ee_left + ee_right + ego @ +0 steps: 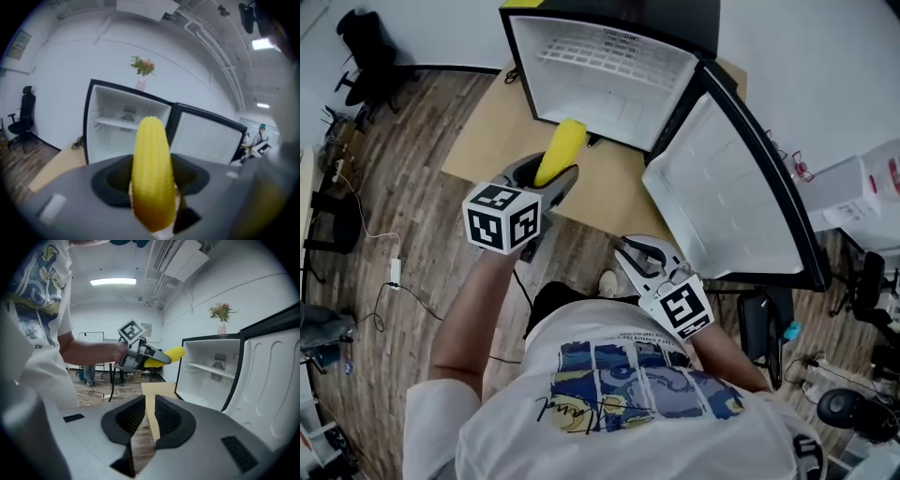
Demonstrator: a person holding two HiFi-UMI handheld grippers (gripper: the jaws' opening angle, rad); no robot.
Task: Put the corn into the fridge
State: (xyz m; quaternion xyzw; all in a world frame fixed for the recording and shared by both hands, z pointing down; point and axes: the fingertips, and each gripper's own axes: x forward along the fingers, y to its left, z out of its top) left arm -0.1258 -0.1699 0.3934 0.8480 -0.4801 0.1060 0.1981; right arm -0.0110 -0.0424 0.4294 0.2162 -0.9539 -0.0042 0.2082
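A yellow corn cob (560, 150) stands between the jaws of my left gripper (553, 173), which is shut on it and held out toward the open fridge (609, 56). In the left gripper view the corn (150, 173) fills the middle, with the empty white fridge (117, 126) behind it. The fridge door (722, 187) swings wide to the right. My right gripper (642, 255) hangs lower, near my body, its jaws a narrow gap apart and empty. The right gripper view shows that gripper (151, 416), and beyond it the left gripper (147, 355) carrying the corn (169, 355) beside the fridge (211, 376).
A brown cardboard sheet (487, 131) lies under the fridge on the wooden floor. A vase of flowers (143, 70) stands on top of the fridge. Cables (394, 272) trail at the left, an office chair (366, 47) stands far left, and white boxes (872, 197) sit at the right.
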